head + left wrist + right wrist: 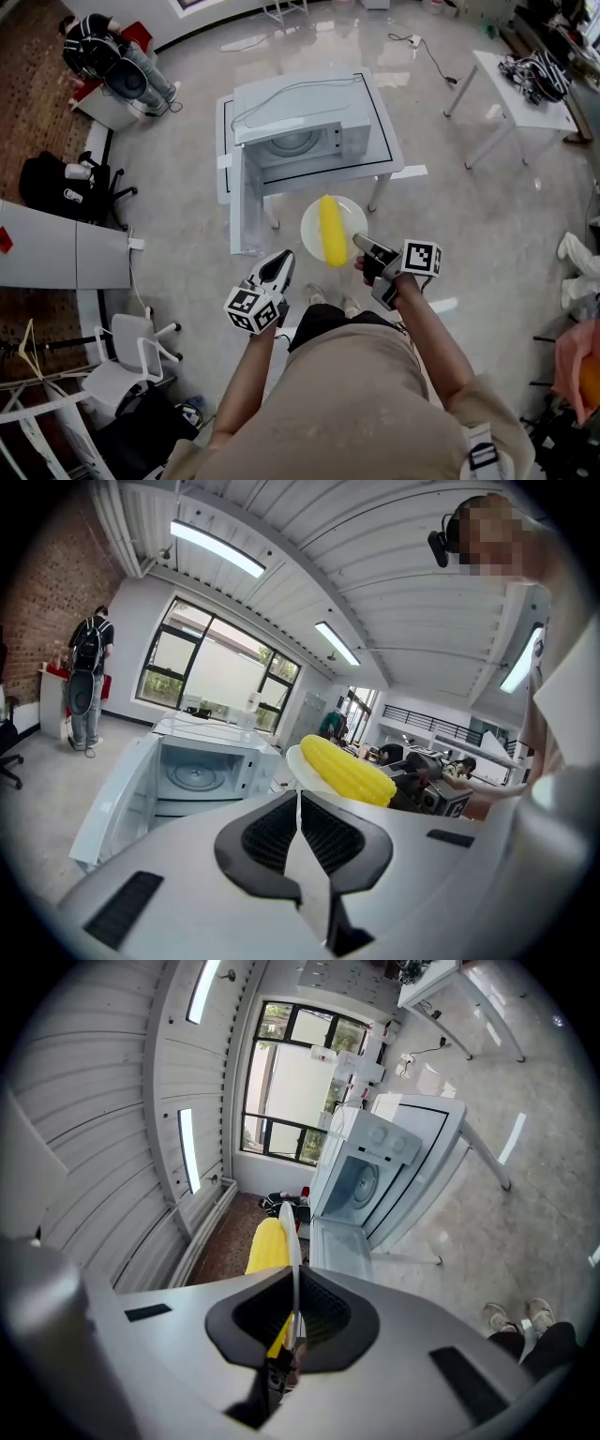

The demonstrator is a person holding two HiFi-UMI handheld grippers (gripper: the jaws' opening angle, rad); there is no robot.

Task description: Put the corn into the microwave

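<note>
A yellow corn cob (331, 230) lies on a round white plate (312, 234) held in the air in front of the microwave. My right gripper (362, 243) is shut on the plate's near right rim; in the right gripper view the plate (292, 1232) runs edge-on between the jaws of that gripper (293, 1283), with the corn (266, 1244) to its left. The white microwave (300, 112) stands on a low white table (386, 141), its door (246, 202) swung open to the left and its cavity (192, 775) empty. My left gripper (280, 262) hangs shut and empty just left of the plate.
A person with a backpack (98, 47) stands at the far left by a white cabinet. A second white table (511, 89) with cables on it is at the far right. Office chairs (127, 361) and a grey desk (56, 244) line the left side.
</note>
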